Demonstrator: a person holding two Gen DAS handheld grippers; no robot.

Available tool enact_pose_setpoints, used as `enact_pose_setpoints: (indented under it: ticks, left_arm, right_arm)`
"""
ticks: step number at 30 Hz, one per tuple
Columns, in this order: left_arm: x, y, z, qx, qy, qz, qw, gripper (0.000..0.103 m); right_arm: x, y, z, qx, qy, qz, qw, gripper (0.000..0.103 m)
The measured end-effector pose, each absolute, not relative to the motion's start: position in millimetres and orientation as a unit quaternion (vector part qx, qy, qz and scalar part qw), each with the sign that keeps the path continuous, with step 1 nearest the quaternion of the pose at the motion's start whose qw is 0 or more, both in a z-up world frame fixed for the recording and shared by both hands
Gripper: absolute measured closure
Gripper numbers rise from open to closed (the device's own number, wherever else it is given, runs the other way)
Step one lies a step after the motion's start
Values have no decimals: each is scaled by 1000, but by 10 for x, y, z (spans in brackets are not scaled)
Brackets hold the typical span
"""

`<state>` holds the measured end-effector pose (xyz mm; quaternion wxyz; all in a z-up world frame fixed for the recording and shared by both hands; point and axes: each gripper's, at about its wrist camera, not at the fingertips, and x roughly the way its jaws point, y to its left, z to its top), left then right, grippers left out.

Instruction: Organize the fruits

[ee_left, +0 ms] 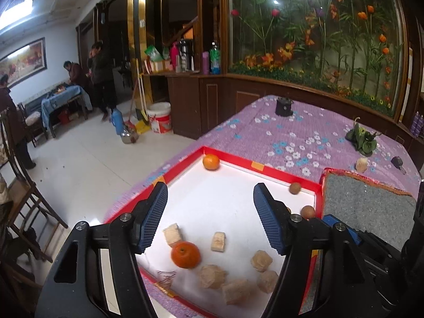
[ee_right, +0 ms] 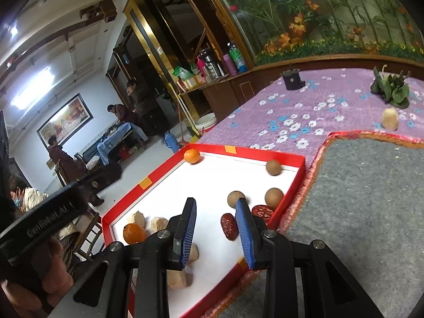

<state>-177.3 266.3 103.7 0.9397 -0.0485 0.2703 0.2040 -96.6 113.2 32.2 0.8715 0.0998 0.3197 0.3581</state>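
Note:
A red-rimmed white tray lies on the purple cloth. It holds one orange at the far corner, another near the front, several beige husked fruits, brown round fruits and two red dates. My left gripper is open and empty above the tray. My right gripper is open and empty over the tray's near right part, beside the dates.
A grey mat with an orange-red edge lies right of the tray. One beige fruit, a green plant and a black object sit on the cloth. The table's left edge drops to the floor.

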Motion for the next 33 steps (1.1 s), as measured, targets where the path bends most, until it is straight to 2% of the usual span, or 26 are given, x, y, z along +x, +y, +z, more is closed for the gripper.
enact_pose_setpoints:
  ticks: [3,6,14,18,33]
  left_arm:
    - [-1828,2639,1097,-45,261,207,942,32]
    - [-1882,2623,1155,-43,250,214,943,23]
    - [-1909,2578,1208,-43,260,211,941,23]
    - [-1937,2545,1208,-37,262,213,941,23]
    - [-2228,2563,1298,-26,252,212,944,23]
  right_arm:
    - [-1013,1055,355,103,314,356,874,73]
    - [-1040,967,384,105,311,352,877,73]
    - [-1238,796,682,108,269,362,886,72]
    - [-1359,774,820,104,250,371,888,66]
    - [-1653,933,900,77,248,393,882,65]
